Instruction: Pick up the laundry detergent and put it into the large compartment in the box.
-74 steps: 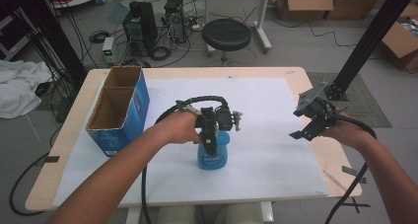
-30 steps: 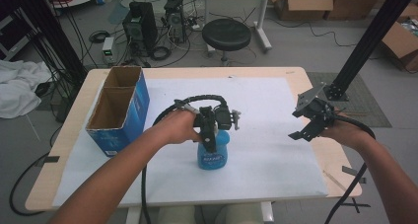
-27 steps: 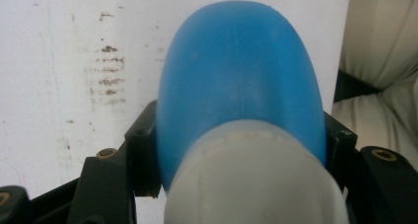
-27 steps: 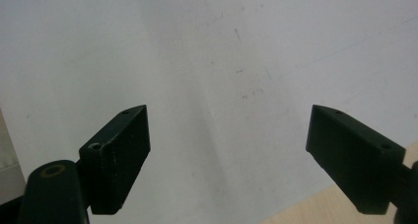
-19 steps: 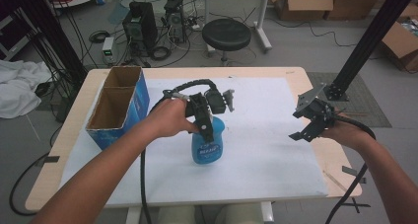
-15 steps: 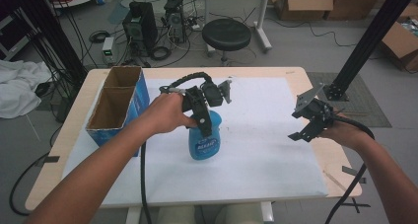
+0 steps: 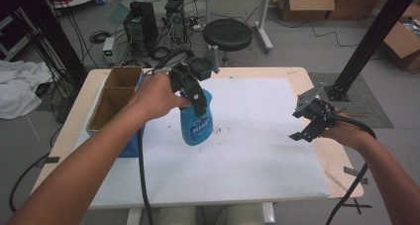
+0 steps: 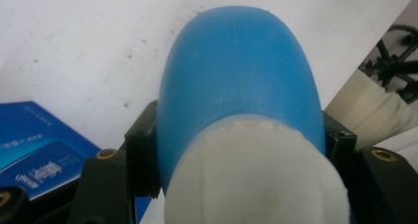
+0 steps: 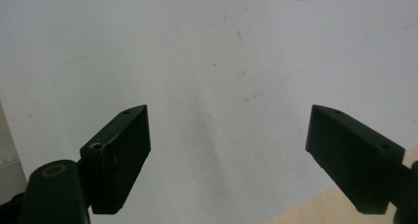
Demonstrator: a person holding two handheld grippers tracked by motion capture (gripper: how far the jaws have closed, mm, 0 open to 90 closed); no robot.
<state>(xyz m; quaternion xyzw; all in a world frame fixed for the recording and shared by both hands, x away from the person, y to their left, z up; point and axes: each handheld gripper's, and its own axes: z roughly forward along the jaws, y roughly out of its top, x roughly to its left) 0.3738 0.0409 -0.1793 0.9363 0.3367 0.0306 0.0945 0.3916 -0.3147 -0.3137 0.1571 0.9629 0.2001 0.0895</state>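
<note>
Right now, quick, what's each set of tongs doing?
Left tongs: shut on the blue bottle, held above the table.
Right tongs: open, holding nothing.

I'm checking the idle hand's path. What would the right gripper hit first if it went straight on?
Probably the white sheet covering the table: the right gripper, jaws open and holding nothing, points down at bare sheet.

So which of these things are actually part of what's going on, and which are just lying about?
In the job:
- blue bottle, clamped in the left gripper and off the table
- open cardboard box, close beside the bottle, probably

Lying about:
- right gripper, fingers apart and empty
- white sheet over the table
- round stool beyond the table
</note>
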